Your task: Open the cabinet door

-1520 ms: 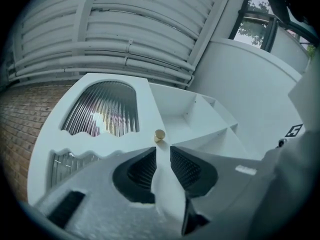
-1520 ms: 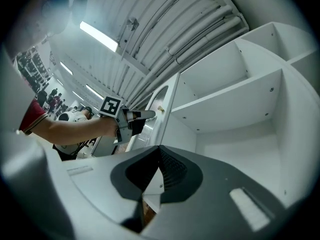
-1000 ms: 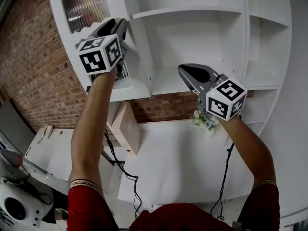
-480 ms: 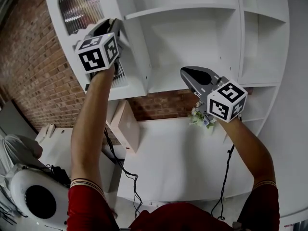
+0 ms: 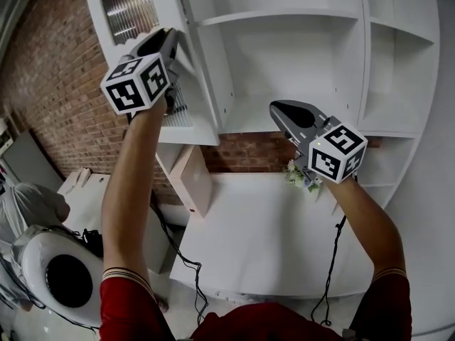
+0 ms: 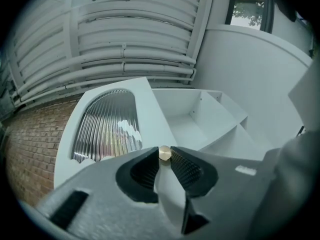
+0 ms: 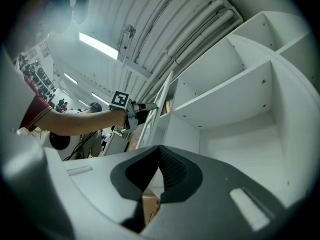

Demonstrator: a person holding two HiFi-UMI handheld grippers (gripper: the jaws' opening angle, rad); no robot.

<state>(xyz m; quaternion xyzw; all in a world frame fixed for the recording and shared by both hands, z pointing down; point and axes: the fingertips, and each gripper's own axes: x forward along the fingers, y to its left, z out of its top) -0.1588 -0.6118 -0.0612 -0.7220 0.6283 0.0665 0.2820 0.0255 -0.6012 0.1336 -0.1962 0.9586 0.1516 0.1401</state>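
At the cabinet door (image 6: 105, 129), the left tongs (image 6: 165, 159), just closing, pinch its brass knob (image 6: 164, 153). The right tongs (image 7: 159, 149) meet tip to tip, empty.

My head cam looks steeply down; both gripper cams sit close, aimed up; all share cabinet (image 5: 298, 62).

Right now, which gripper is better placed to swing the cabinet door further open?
Left. The left gripper has just been closing its jaws on the brass knob of the door; the right gripper is shut, empty, apart from it.
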